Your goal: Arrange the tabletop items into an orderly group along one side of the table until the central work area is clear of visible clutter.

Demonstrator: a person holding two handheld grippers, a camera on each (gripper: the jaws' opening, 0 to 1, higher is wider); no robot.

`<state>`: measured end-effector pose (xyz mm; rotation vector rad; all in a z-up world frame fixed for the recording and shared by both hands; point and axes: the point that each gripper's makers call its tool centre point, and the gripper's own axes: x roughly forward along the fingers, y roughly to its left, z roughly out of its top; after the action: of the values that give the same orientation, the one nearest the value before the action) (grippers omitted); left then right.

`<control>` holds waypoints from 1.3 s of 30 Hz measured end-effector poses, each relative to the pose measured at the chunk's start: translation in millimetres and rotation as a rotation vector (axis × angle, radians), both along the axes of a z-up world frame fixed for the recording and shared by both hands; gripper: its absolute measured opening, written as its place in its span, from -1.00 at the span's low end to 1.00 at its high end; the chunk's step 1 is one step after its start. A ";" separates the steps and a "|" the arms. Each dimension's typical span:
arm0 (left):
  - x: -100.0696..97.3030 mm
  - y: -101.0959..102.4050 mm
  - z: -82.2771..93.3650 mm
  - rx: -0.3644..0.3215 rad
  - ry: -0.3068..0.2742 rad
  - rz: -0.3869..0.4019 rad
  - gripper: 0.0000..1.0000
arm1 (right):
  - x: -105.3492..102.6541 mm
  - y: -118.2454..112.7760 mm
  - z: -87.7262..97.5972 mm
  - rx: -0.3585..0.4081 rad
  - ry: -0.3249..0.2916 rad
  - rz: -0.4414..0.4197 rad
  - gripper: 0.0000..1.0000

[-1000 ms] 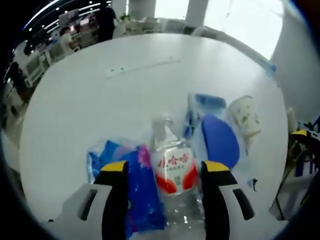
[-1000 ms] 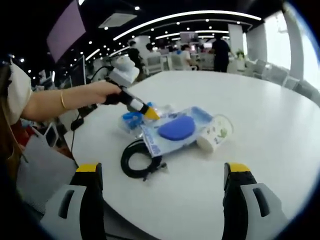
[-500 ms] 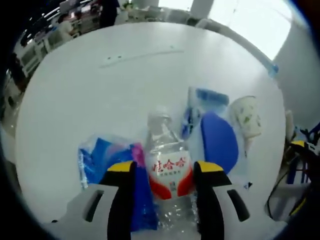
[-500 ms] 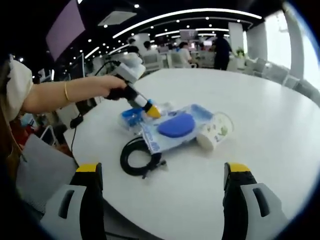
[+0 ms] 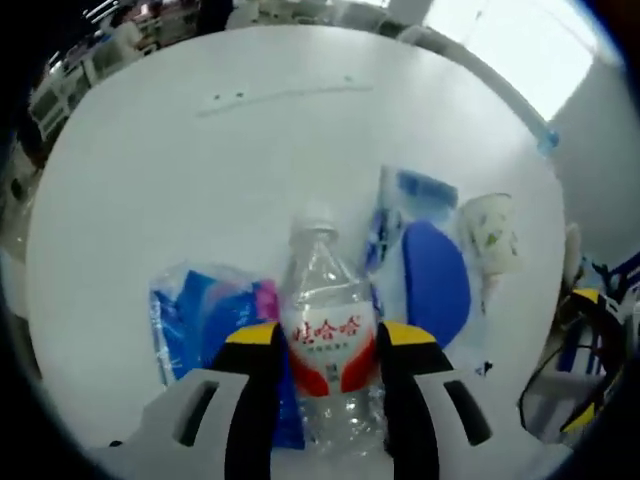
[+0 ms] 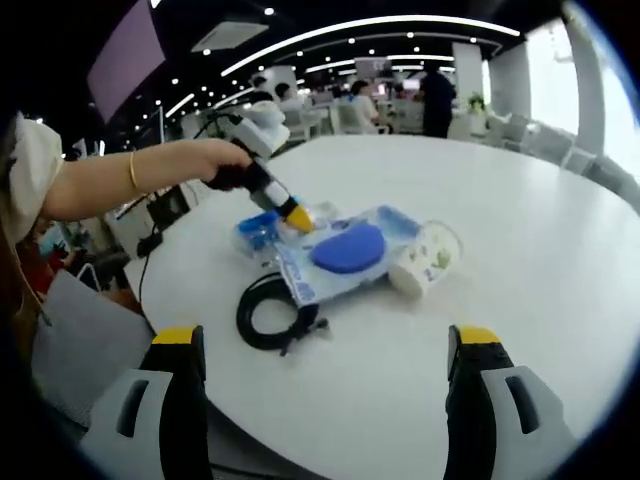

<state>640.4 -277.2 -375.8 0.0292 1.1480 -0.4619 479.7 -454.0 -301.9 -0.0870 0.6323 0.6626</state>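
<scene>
Left claw grips water bottle, base hidden; right claw gapes.

An open-plan office: ceiling light strips at 12 o'clock, desks with seated people beyond a white round table.

In the left gripper view, the bench lies bare from 10 to 1 o'clock, giving open passage. The water bottle fills the gap of the left tool, flanked by a blue packet at 8 and a blue pouch and paper cup at 3. In the right gripper view, the black cable coil blocks 10 o'clock; the bench toward 2 is free.
</scene>
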 end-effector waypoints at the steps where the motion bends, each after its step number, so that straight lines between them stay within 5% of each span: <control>1: -0.4 -0.4 -1.0 0.001 0.003 -0.004 -0.27 | 0.0 0.0 -0.1 -0.001 0.001 0.000 0.99; 19: -0.9 -1.7 -6.8 -0.013 0.063 0.041 -0.26 | -1.9 0.2 -3.3 -0.025 0.007 0.006 0.99; 39: -4.6 5.1 5.6 -0.069 -0.060 0.076 -0.34 | -2.2 -0.3 -4.4 -0.032 0.006 0.004 0.99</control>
<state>635.8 -272.1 -370.2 -0.0596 1.0698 -0.4302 477.5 -454.3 -306.3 -0.1163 0.6493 0.6571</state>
